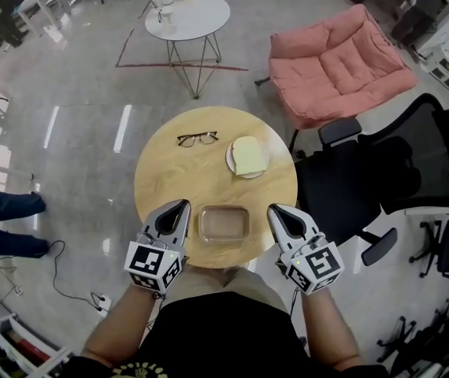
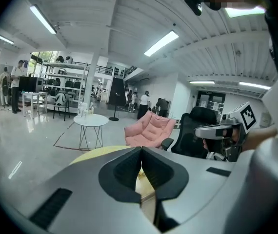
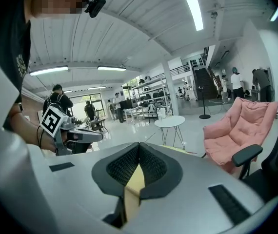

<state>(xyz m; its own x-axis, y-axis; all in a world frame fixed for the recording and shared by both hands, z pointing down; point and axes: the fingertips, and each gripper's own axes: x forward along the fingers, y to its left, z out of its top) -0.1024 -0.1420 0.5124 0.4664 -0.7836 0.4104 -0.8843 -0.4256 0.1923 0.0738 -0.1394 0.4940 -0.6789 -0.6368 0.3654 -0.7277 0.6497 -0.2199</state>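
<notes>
A round wooden table (image 1: 169, 176) stands in front of me. On it lie a pair of dark-framed glasses (image 1: 197, 138), a white plate (image 1: 232, 164) with a pale yellow slab (image 1: 249, 155) on it, and a clear rectangular container (image 1: 224, 224) near the front edge. My left gripper (image 1: 183, 205) hovers just left of the container, jaws shut and holding nothing. On the container's right my right gripper (image 1: 272, 209) is likewise shut and empty. In the left gripper view the tips (image 2: 141, 147) meet over the table; in the right gripper view the tips (image 3: 139, 144) meet too.
A black office chair (image 1: 390, 172) stands close at the table's right. A pink cushioned seat (image 1: 339, 61) lies beyond it, and a small white round table (image 1: 187, 16) with bottles stands farther back. A person's legs (image 1: 4, 223) and a floor cable (image 1: 59, 278) are at left.
</notes>
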